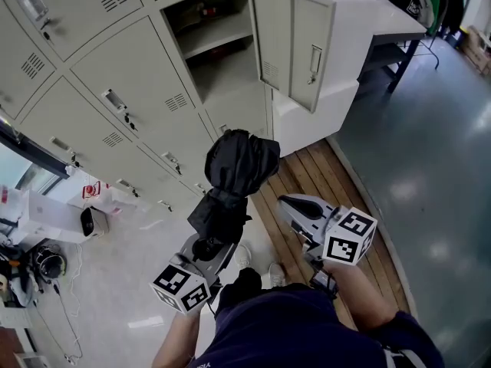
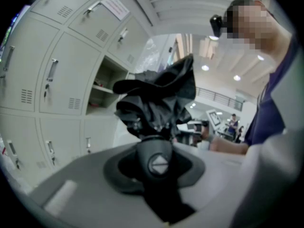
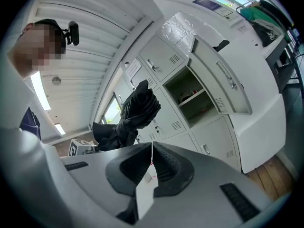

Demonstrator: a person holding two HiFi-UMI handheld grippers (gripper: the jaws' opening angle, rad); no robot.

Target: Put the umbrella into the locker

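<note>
A folded black umbrella (image 1: 234,175) stands up out of my left gripper (image 1: 209,250), which is shut on its handle end. In the left gripper view the round handle cap (image 2: 159,164) sits between the grey jaws and the bunched canopy (image 2: 159,96) rises above it. The open locker compartment (image 1: 219,48) with a shelf lies beyond the umbrella's tip, its door (image 1: 295,41) swung out to the right. My right gripper (image 1: 284,202) hovers beside the umbrella, apart from it, with its jaws shut (image 3: 152,145); a small white tag (image 3: 145,196) hangs at their seam.
Closed locker doors (image 1: 130,90) fill the wall to the left. A white counter (image 1: 380,14) stands right of the open door, above a wooden floor strip (image 1: 322,171). A white box (image 1: 57,217) and cables (image 1: 46,267) lie at the far left. My shoes (image 1: 244,256) show below.
</note>
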